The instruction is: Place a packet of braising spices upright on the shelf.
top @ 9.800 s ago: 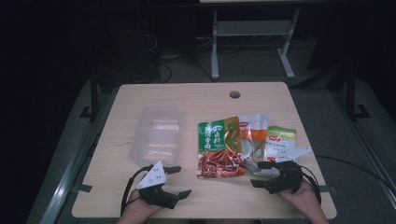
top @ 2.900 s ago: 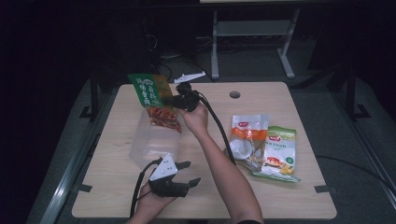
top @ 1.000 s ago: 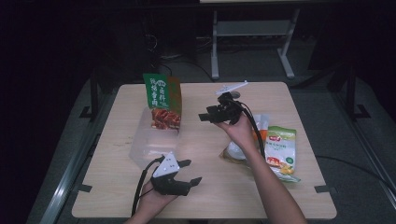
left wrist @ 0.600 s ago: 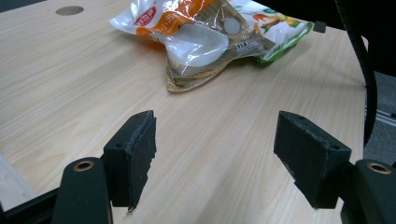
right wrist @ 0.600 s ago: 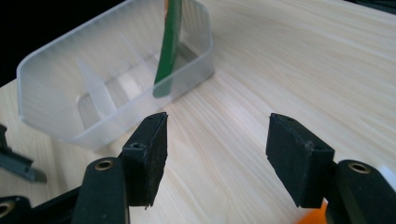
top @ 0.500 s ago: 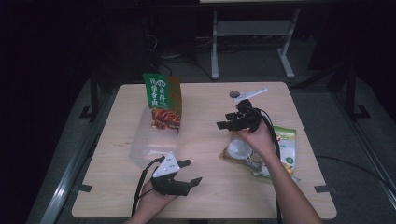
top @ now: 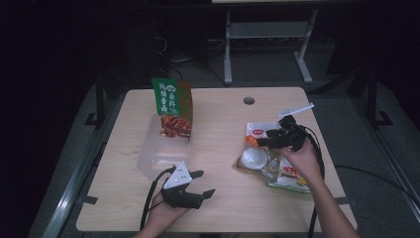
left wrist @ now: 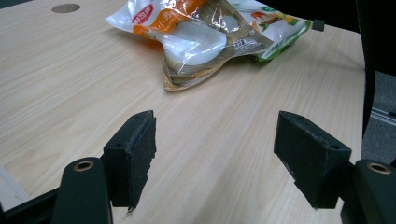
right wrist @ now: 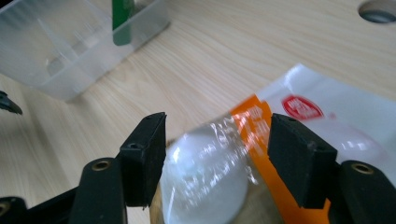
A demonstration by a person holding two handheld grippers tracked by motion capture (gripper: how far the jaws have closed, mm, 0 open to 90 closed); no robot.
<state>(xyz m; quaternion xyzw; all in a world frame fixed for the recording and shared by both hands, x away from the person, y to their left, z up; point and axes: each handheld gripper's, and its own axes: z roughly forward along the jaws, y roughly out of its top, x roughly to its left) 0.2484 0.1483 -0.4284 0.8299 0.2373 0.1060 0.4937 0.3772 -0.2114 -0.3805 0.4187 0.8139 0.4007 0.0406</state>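
The right gripper [top: 267, 141] hangs with jaws wide apart over the clear orange-and-white snack packet [right wrist: 261, 154], gripping nothing. The left gripper [left wrist: 215, 158] rests spread on the pale wooden table [left wrist: 70, 79].

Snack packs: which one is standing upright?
The green snack pack, propped upright in the clear container. The orange-and-white pack and the green-edged pack lie flat.

Count on the bench [top: 218, 129]: one clear plastic container [top: 161, 153] and three snack packets. One green packet [top: 172, 106] stands in the container; two packets [top: 270, 161] lie right of it.
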